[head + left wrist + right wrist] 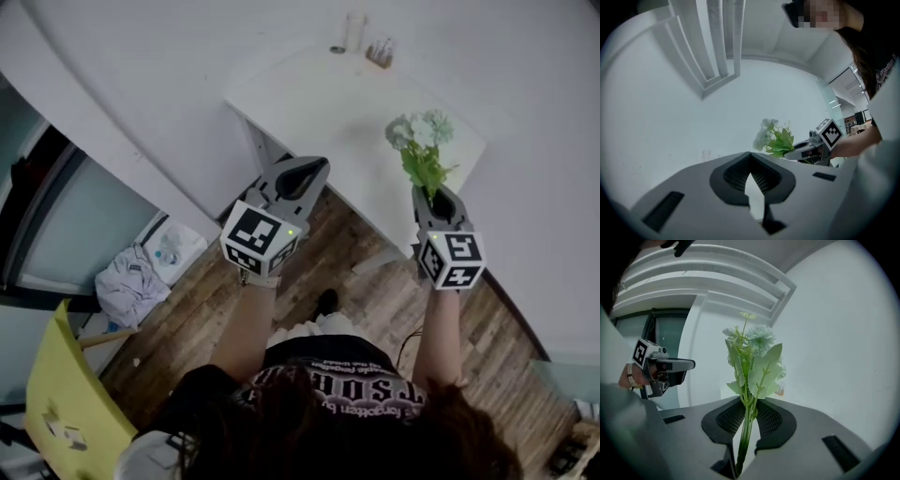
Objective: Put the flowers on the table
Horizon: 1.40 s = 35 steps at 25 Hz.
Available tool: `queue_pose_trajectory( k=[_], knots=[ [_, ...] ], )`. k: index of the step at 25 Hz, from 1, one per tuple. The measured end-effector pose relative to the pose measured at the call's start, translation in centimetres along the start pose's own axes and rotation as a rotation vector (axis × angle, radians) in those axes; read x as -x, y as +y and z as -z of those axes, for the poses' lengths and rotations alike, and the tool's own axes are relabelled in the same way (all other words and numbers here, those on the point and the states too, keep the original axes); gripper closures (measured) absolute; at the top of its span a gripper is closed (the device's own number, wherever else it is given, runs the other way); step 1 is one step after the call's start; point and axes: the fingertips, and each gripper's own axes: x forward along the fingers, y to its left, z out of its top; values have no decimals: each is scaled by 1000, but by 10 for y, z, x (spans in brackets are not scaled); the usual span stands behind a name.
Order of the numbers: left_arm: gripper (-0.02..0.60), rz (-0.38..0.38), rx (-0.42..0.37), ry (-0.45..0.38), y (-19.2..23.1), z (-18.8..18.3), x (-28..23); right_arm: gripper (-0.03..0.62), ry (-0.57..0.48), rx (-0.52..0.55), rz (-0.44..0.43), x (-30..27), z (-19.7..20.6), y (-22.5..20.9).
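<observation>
A bunch of pale white-green flowers (419, 141) with green leaves stands upright in my right gripper (439, 195). The jaws are shut on the thin green stems (746, 427), and the blooms (752, 348) rise above the pads. The bunch hangs over the near right part of the white table (319, 103). My left gripper (309, 169) is held level to the left, by the table's near edge, shut with nothing between its tips (750, 157). From the left gripper view the flowers (772, 137) and the right gripper (806, 149) show off to the right.
A clear cup (354, 30) and a small holder (380, 52) stand at the table's far edge. Below is wooden floor (356, 281), with a white bundle (141, 272) and a yellow chair (66, 403) to the left. A white wall lies behind the table.
</observation>
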Motion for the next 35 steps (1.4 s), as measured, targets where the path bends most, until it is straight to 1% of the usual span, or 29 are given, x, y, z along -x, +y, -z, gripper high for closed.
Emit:
queue_pose_trajectory(
  k=[5, 15, 20, 26, 29, 35],
  knots=[
    [578, 5, 8, -2, 16, -1, -25, 520, 15, 7, 4, -21, -3, -16],
    [578, 50, -7, -7, 32, -6, -95, 520, 21, 2, 35, -58, -8, -70],
    [578, 46, 9, 14, 40, 4, -113, 520, 25, -4, 48, -72, -8, -94],
    [578, 51, 12, 20, 57, 10, -135, 520, 40, -11, 52, -94, -3, -107],
    [578, 66, 7, 25, 64, 11, -149, 520, 46, -13, 60, -103, -2, -116],
    [578, 120, 5, 21, 90, 15, -180, 520, 54, -30, 116, -129, -1, -132]
  ],
)
